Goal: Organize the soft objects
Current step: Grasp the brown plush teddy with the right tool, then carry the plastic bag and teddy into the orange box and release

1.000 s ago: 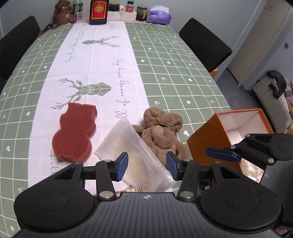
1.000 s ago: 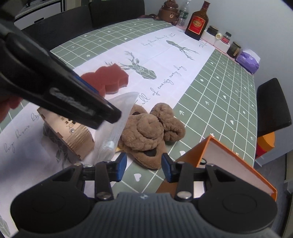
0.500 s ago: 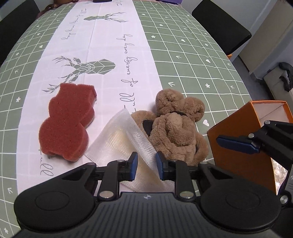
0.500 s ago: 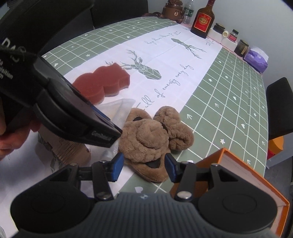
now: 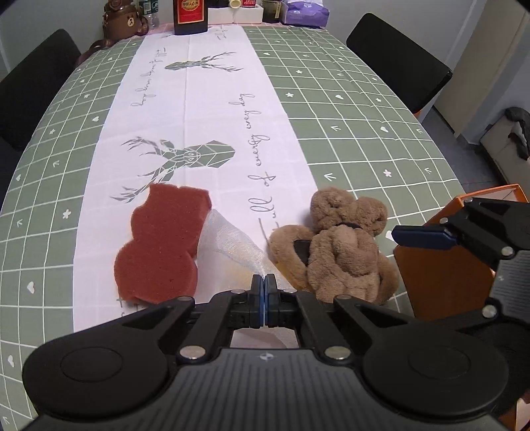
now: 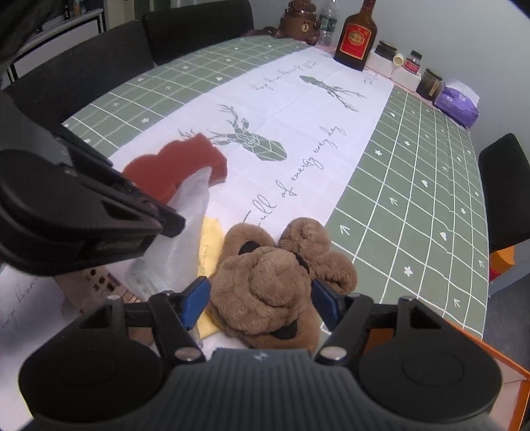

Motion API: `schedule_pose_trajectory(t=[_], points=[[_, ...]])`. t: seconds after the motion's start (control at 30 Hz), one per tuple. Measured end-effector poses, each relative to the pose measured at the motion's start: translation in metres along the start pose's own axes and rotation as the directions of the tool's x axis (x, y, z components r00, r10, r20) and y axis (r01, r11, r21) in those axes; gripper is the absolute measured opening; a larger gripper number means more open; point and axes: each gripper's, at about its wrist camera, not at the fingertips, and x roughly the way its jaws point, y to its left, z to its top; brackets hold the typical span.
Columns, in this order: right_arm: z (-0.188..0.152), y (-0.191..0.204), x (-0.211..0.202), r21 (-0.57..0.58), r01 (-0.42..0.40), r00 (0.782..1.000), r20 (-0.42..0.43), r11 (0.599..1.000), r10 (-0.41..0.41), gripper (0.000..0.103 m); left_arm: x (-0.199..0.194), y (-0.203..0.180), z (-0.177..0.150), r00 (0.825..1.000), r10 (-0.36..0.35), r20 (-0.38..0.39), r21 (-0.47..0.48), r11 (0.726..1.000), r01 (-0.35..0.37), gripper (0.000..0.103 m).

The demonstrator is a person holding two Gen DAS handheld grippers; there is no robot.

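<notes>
My left gripper (image 5: pixel 264 287) is shut on the near edge of a white mesh cloth (image 5: pixel 232 244), which hangs lifted off the table; the cloth also shows in the right wrist view (image 6: pixel 185 228). A dark red sponge (image 5: pixel 162 242) lies left of the cloth. A brown plush toy (image 5: pixel 341 252) lies to its right. My right gripper (image 6: pixel 260 300) is open, with its fingers on either side of the plush toy (image 6: pixel 271 281). A yellow cloth (image 6: pixel 210 238) lies under the plush's left side.
An orange box (image 5: pixel 444 265) stands at the right, next to the plush. A wooden piece (image 6: pixel 102 281) lies under the left gripper. A bottle (image 6: pixel 356 33), jars, a purple pack (image 6: pixel 458 102) and a bear figure (image 5: pixel 124 20) line the far end. Black chairs surround the table.
My left gripper has closed on the mesh cloth and lifted it. My right gripper has opened wider and moved forward around the plush toy.
</notes>
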Motion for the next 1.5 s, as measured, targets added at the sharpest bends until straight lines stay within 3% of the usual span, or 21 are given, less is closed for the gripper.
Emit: schedule_pose_trajectory(t=[0.33, 0.4, 0.57, 0.67, 1.07, 1.5], points=[[0.0, 0.003, 0.038, 0.072, 0.003, 0.997, -0.081, 0.997, 0.003, 0.074, 0.002, 0.009, -0.004, 0.999, -0.036, 0.022, -0.011, 0.999, 0.036, 0.0], [0.001, 0.002, 0.039, 0.086, 0.005, 0.997, -0.082, 0.996, 0.002, 0.067, 0.002, 0.009, -0.006, 0.999, -0.031, 0.024, -0.007, 0.999, 0.031, 0.0], [-0.001, 0.001, 0.034, 0.085, 0.019, 0.997, -0.081, 0.996, -0.012, 0.035, 0.001, 0.008, -0.007, 0.999, -0.043, 0.03, -0.008, 0.999, 0.043, 0.0], [-0.003, 0.0, 0.026, 0.082, 0.016, 0.998, -0.067, 0.997, -0.011, 0.027, -0.006, 0.005, -0.006, 0.997, -0.053, 0.051, -0.005, 0.999, 0.053, 0.0], [-0.005, 0.007, -0.057, 0.063, -0.022, 0.997, 0.079, 0.998, 0.017, 0.026, -0.086, -0.016, -0.012, 0.968, -0.057, 0.246, 0.047, 0.998, 0.047, 0.0], [-0.059, 0.033, -0.163, 0.02, -0.079, 0.976, 0.207, 0.997, 0.073, 0.026, -0.168, -0.029, -0.079, 0.928, -0.098, 0.36, 0.073, 0.994, 0.077, 0.0]])
